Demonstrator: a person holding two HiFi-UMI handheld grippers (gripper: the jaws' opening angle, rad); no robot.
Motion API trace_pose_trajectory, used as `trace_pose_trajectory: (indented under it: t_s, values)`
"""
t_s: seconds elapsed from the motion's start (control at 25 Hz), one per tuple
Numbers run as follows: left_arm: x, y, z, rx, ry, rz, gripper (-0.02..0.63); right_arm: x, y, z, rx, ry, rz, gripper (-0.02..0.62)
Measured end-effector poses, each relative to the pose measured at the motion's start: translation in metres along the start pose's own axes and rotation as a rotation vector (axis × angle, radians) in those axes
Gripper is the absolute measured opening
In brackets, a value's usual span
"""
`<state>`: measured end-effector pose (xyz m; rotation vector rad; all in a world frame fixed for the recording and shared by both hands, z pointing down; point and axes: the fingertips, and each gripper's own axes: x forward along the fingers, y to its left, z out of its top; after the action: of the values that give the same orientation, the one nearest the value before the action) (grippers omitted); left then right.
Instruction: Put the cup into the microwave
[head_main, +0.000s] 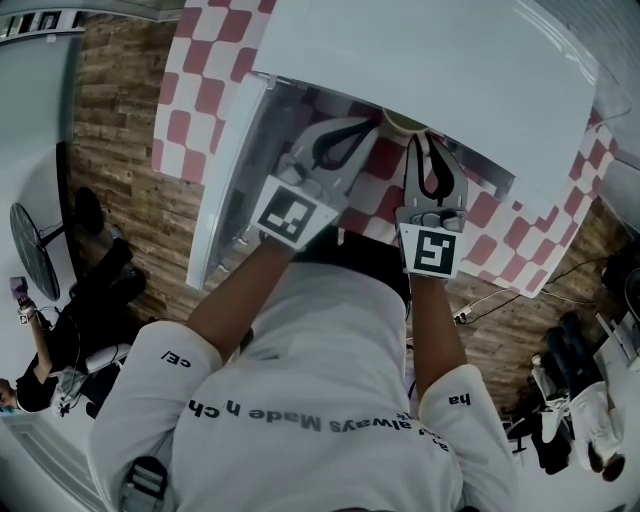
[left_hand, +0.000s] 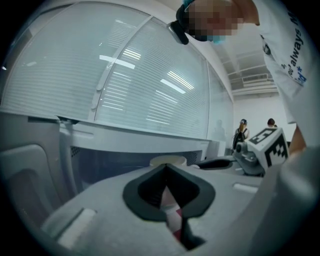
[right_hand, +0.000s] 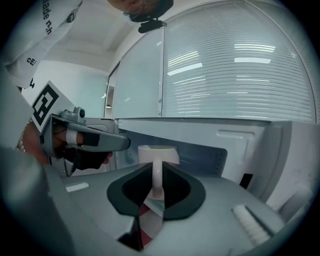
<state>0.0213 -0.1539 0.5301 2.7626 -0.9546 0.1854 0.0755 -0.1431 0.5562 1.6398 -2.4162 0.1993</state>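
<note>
Seen from above in the head view, the boxy white microwave (head_main: 430, 60) sits on a red-and-white checked cloth (head_main: 200, 90), and its door (head_main: 225, 190) is swung wide open to the left of the cavity. Both grippers reach under the microwave's front top edge. From up there only the rim of the white ceramic cup (head_main: 403, 120) peeks out at the mouth of the microwave, between the 2 grippers. The right gripper view shows the hold plainly. The right gripper (right_hand: 156, 167) is clenched on the cup's (right_hand: 158, 154) handle, with the cup upright just ahead of the jaw tips and the cavity's back wall behind it. Whether the cup's base rests on the microwave floor cannot be told. The left gripper view shows the left gripper (left_hand: 166, 166) with its jaws pressed together on nothing, and the cup's rim (left_hand: 168, 160) just beyond their tips. The dark cavity (left_hand: 110, 160) opens to the left of the cup, with free room there and the door frame edge nearer. In the head view, the left gripper (head_main: 365, 128) lies between the door and the right gripper (head_main: 418, 142).
</note>
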Motion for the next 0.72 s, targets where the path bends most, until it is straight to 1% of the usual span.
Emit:
trace_pose_trajectory:
  t_s: [0.36,0.48,0.6,0.72]
  values:
    - [0.014,0.012,-0.011,0.017,0.000,0.020,0.003,0.020,-0.011,-0.007,0.020,-0.013,-0.032,0.043]
    - [0.018,0.016,-0.016,0.035,0.006,0.019,0.004,0.026,-0.014,-0.012,0.016,0.008,-0.041,0.043]
    - [0.022,0.022,-0.021,0.049,0.010,0.025,0.005,0.033,-0.014,-0.010,0.022,-0.027,-0.037,0.043]
    - [0.027,0.028,-0.023,0.054,0.009,0.033,0.003,0.040,-0.014,-0.010,0.022,-0.037,-0.036,0.043]
